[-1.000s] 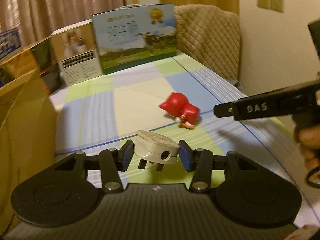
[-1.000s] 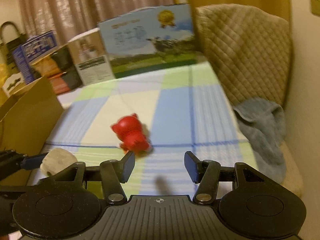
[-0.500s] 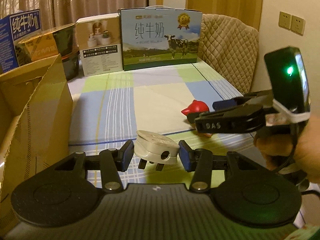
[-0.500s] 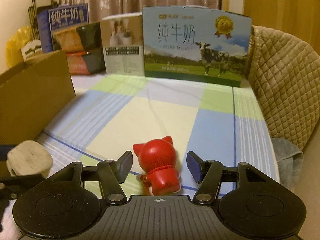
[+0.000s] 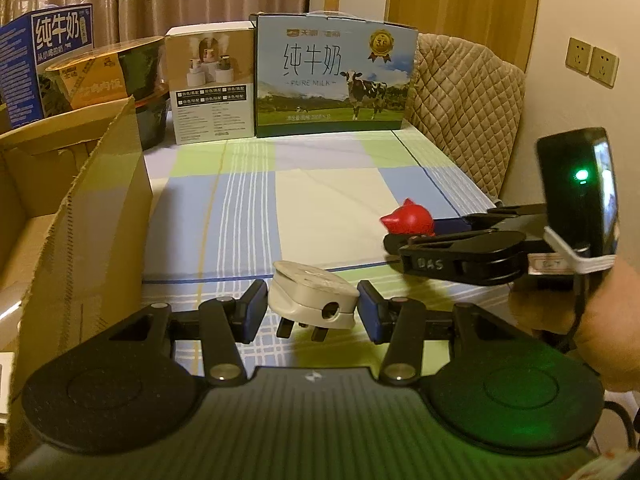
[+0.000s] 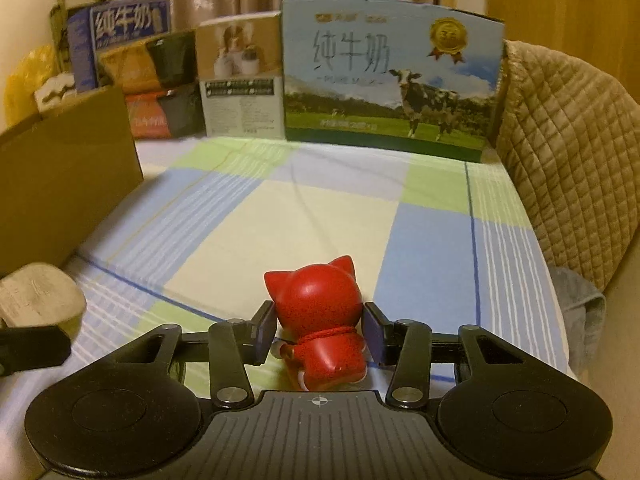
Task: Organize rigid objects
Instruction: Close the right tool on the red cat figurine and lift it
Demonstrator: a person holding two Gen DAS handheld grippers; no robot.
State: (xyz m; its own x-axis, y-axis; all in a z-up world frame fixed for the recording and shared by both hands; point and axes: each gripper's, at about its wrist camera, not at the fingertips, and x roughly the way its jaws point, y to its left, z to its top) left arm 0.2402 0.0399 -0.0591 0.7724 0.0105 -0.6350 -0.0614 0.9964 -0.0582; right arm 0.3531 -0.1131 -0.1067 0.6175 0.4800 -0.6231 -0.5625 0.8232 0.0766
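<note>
Right wrist view: our right gripper (image 6: 319,334) is closing its jaws around the red cat figurine (image 6: 322,326) standing on the checked tablecloth (image 6: 280,216), pads touching its sides. At nine o'clock, our left gripper (image 5: 312,310) holds the white plug adapter (image 5: 314,298) clamped, beside the cardboard box (image 5: 80,216).

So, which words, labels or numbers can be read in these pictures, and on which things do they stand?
"纯牛奶" and "PURE MILK": large milk carton with the cow.
"纯牛奶": blue carton at far left.
"DAS": side of the right gripper.
Unreadable: the brand line and gold medal on the large carton, the white humidifier box, the food tub.
</note>
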